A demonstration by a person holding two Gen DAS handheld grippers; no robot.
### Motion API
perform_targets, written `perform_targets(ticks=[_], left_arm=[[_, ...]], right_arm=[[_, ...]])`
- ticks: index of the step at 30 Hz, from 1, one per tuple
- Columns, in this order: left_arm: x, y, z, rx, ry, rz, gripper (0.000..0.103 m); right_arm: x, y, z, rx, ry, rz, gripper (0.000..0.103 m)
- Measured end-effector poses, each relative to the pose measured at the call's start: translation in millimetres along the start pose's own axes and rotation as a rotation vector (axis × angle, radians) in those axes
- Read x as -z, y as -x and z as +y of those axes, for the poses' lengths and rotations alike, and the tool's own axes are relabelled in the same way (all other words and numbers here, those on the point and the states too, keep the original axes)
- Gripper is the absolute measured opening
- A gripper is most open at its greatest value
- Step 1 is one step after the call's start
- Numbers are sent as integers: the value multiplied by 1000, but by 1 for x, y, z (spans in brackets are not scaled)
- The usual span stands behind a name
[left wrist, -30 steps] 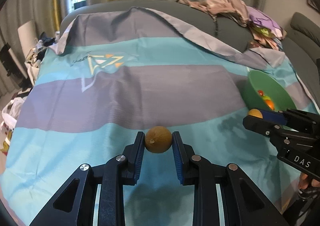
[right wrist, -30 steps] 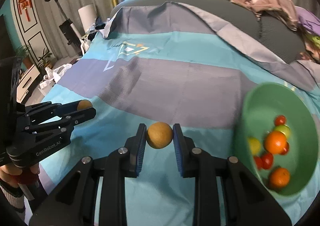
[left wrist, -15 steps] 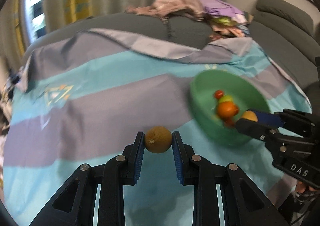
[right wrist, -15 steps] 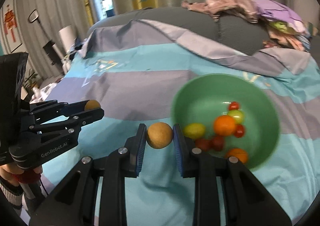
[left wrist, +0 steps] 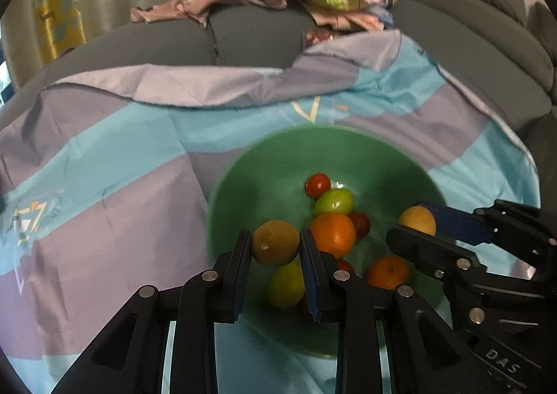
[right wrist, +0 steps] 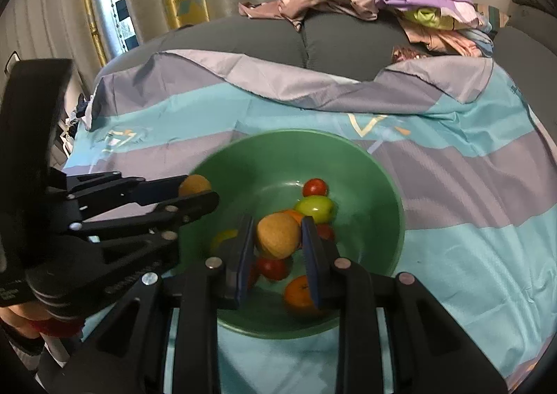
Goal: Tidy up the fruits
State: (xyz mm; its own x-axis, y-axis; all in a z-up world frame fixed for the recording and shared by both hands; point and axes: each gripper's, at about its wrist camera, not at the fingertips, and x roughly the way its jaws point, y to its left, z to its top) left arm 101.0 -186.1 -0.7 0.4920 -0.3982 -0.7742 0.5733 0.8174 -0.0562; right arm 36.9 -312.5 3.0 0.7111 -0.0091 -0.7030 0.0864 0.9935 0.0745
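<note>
The left gripper (left wrist: 275,249) pinched a round brownish-orange fruit (left wrist: 275,242); the right gripper (right wrist: 278,243) clamped a round tan-orange fruit (right wrist: 278,235), both over the green plastic bowl (right wrist: 376,185).

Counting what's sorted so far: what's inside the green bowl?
In the green bowl lie two oranges, a green fruit, a yellow one and small red ones. The left gripper and right gripper, each shut on a brownish fruit, hide part of the pile.
</note>
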Motion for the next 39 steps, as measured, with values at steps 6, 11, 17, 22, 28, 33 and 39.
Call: perform_targets(ticks=[6,11,17,22,28,33,39], left_arm=[[2,-9,0,-9,-2,30,28],[3,-14,0,-28,-9,54,28],[2,-18,-4,-52,-33,77,28],[2,-14,-4,-61,-36,82,28],[2,17,-6,-89,-33,48,65],[2,50,-9,-119,-49,15,65],[-1,76,-19,-155,-75,-6,66]], right_arm=[[3,-4,-5,-1,-7,11,28],[3,-6,-6,4,-8,19,28],[3,-8,-10,13,-12,34,28],[3,-7,-13,34,-26,42,29],[3,19,-11,69,-25,8,63],[0,50,-5,80,-14,-29,79],[-3,82,7,71,33,-66,89]])
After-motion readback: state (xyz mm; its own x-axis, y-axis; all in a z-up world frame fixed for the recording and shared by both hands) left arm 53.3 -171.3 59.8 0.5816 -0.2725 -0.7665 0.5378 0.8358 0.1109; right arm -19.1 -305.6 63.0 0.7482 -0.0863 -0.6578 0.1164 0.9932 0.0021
